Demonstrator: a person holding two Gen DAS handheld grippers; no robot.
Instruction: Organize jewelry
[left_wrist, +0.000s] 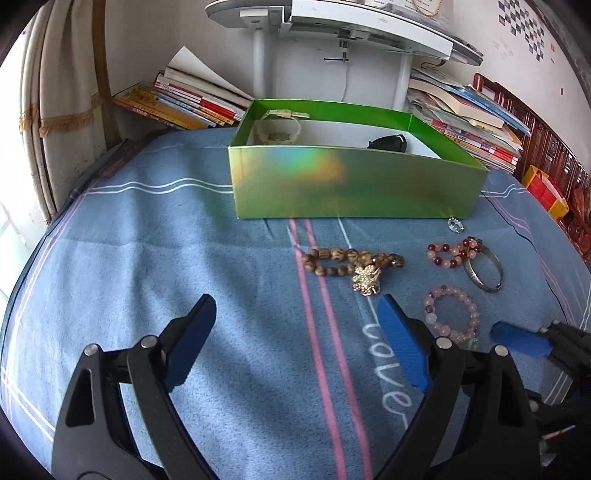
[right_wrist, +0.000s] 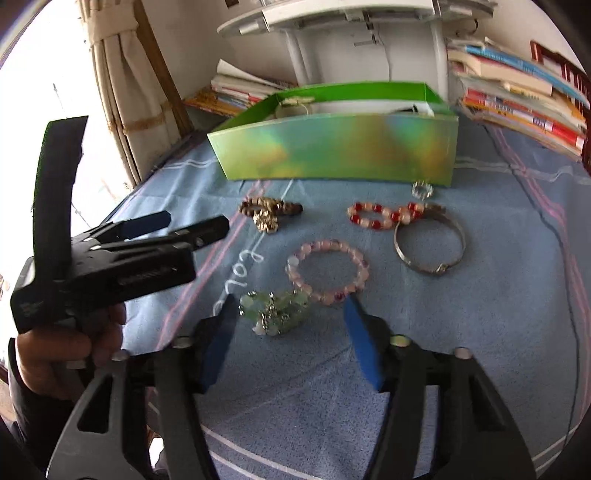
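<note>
Nearest the right claw (right_wrist: 290, 328), its jaws spread and empty, a green bead bracelet (right_wrist: 272, 312) lies on the blue bedspread (right_wrist: 480, 332) between the tips, lined up for a pinch. Left of it, the left claw (left_wrist: 297, 336) hangs wide open over bare cloth. Farther off lie a pink bracelet (right_wrist: 327, 271), a silver bangle (right_wrist: 430, 245) and a wooden bead strand (left_wrist: 351, 258); farthest, the green box (left_wrist: 354, 184) stands open to receive them.
</note>
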